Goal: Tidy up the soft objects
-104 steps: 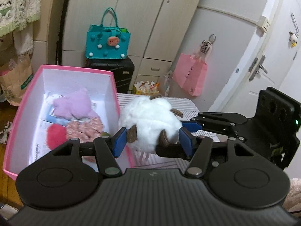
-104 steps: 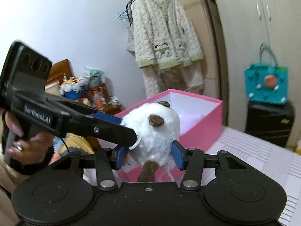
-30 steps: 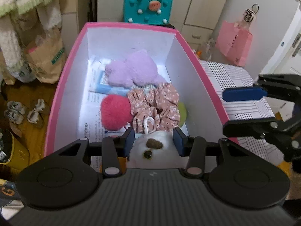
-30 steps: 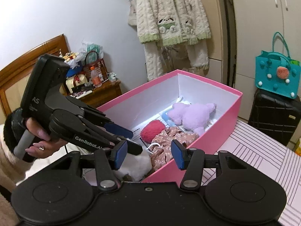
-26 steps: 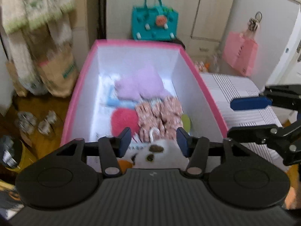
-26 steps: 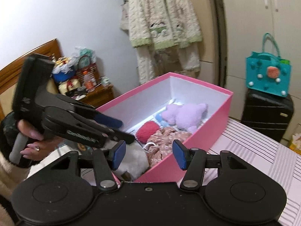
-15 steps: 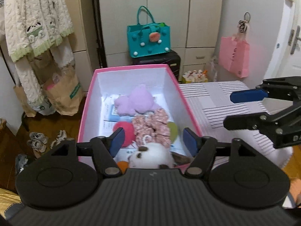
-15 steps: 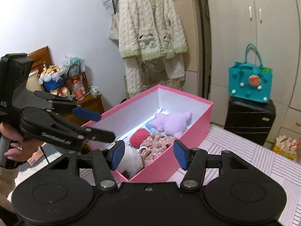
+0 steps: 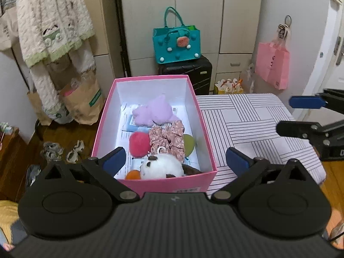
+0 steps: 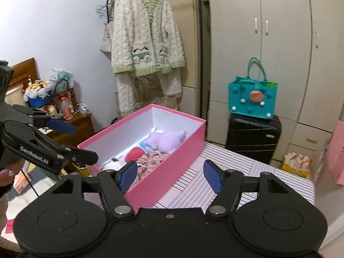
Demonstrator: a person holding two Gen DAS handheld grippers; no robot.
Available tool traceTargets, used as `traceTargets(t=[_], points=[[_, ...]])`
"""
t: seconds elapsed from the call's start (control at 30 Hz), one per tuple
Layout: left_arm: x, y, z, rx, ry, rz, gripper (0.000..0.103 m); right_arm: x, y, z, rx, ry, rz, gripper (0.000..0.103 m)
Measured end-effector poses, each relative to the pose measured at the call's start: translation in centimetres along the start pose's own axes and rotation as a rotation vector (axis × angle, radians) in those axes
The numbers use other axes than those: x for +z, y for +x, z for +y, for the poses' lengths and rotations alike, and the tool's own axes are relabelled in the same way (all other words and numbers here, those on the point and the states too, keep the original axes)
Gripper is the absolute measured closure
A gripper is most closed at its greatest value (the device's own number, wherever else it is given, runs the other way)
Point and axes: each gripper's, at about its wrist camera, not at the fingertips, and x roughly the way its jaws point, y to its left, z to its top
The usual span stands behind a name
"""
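From the left wrist, our left gripper (image 9: 174, 158) has just spread wide, empty, above the pink box (image 9: 169, 184). Inside lie the white plush (image 9: 162, 168), red pompom (image 9: 139, 143), floral scrunchie (image 9: 168, 138) and purple plush (image 9: 153, 114).

From the right wrist, our right gripper (image 10: 171, 175) has also just been opening, holding nothing, beside the box.

The white plush (image 9: 161, 167) shows only its upper half over the pink box (image 9: 172, 185) front wall, and from the right wrist it's just a sliver behind a blue pad. The green ball (image 9: 189, 142) hides mostly under the floral scrunchie (image 9: 169, 138). The printed papers (image 9: 125, 116) are too small to read (just grey lines). The right gripper (image 9: 301, 116) is cut off by the frame edge.
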Motion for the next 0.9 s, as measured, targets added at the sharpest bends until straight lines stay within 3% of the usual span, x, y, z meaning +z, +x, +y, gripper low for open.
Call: traceTargets(t=[0.03,0.1,0.13,0.27,0.37,0.57,0.7,0.9], points=[[0.0,-0.2,-0.1,0.002,-0.006,0.001,0.002,-0.1,-0.3,-0.1,-0.012,0.006,0.002,0.022],[-0.2,-0.4,-0.2,0.0,-0.015,-0.005,0.0,-0.3,-0.7,-0.4,-0.042,0.027,0.004,0.002],[-0.4,-0.5,-0.3,-0.012,-0.021,-0.005,0.0,-0.6,-0.9,-0.5,-0.068,0.036,0.0,0.001],[-1.3,0.1,-0.8,-0.044,-0.014,0.01,0.0,-1.9,-1.8,-0.5,-0.194,0.085,0.011,0.0],[-2.3,0.4,-1.2,-0.042,-0.01,-0.005,0.0,-3.0,-2.4,-1.0,-0.192,0.145,0.027,0.0],[-3.7,0.1,-2.5,-0.024,0.006,-0.054,0.0,-4.8,-3.9,0.0,-0.207,0.133,-0.02,0.0],[-4.4,0.1,-3.1,-0.029,-0.001,-0.062,0.0,-5.3,-4.1,0.8,-0.25,0.121,-0.047,0.0],[-5.2,0.1,-4.0,0.01,-0.022,-0.082,0.0,-5.8,-3.1,1.3,-0.327,0.117,-0.012,0.0]])
